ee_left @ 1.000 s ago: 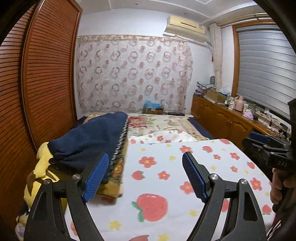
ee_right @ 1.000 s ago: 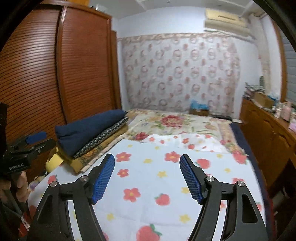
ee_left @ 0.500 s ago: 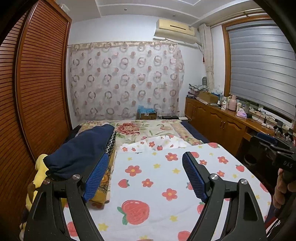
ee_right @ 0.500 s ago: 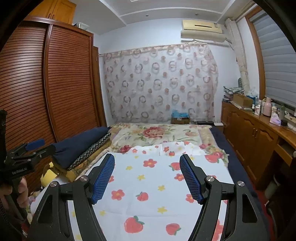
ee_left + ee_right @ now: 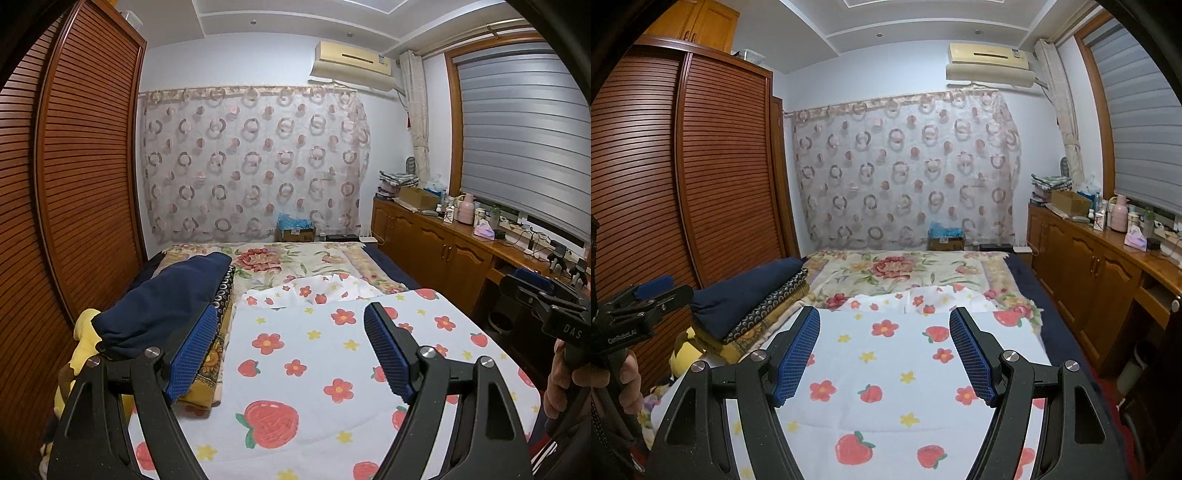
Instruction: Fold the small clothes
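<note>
A white cloth printed with strawberries and flowers (image 5: 314, 354) lies flat over the near part of the bed. At its far edge sits a rumpled white piece with the same print (image 5: 317, 291), also visible in the right wrist view (image 5: 923, 297). My left gripper (image 5: 291, 310) hangs open above the flat cloth, its blue pads wide apart with nothing between them. My right gripper (image 5: 882, 312) is open too, over the same cloth, and holds nothing. Each view shows the other gripper's handle in a hand (image 5: 561, 376) (image 5: 624, 384) at its edge.
A stack of folded bedding topped by a navy quilt (image 5: 166, 295) lies along the bed's left side, with a yellow plush toy (image 5: 83, 332) beside it. A louvred wooden wardrobe (image 5: 74, 184) lines the left wall. Cluttered wooden cabinets (image 5: 443, 251) run along the right. A floral blanket (image 5: 277, 258) covers the far bed.
Both views have drawn back and tipped up over the last second: the bed sits lower and more ceiling shows. The jaws stayed equally wide. The left view is unchanged over the last half second.
</note>
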### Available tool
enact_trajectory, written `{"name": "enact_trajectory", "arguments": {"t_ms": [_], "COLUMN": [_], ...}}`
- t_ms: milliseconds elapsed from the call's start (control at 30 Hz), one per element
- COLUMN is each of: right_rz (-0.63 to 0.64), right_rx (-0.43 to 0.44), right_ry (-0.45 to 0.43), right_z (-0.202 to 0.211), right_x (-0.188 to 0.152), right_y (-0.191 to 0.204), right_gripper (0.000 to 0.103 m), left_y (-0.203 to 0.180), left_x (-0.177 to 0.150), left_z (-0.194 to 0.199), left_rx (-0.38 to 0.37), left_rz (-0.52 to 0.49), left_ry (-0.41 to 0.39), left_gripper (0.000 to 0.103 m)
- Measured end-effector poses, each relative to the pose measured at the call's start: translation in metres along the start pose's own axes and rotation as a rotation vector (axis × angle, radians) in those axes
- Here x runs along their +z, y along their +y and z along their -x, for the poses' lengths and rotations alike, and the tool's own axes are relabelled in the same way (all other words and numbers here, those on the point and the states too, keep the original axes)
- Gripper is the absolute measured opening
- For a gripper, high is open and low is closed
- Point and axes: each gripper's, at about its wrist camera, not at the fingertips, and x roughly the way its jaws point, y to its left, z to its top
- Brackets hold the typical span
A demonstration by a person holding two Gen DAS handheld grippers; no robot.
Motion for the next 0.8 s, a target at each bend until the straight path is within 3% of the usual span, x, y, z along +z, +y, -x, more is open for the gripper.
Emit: {"name": "enact_trajectory", "arguments": {"t_ms": [800], "right_rz": [0.0], "right_rx": [0.01], "right_ry": [0.006], "right_z": [-0.001], "right_x": [0.004], "right_y": [-0.015], "right_gripper": [0.075], "left_y": [0.001], "left_x": [-0.001], "left_z": [0.001], "left_rx": [0.002], "left_rz": [-0.001], "left_ry": [0.001], "left_gripper": [0.082]}}
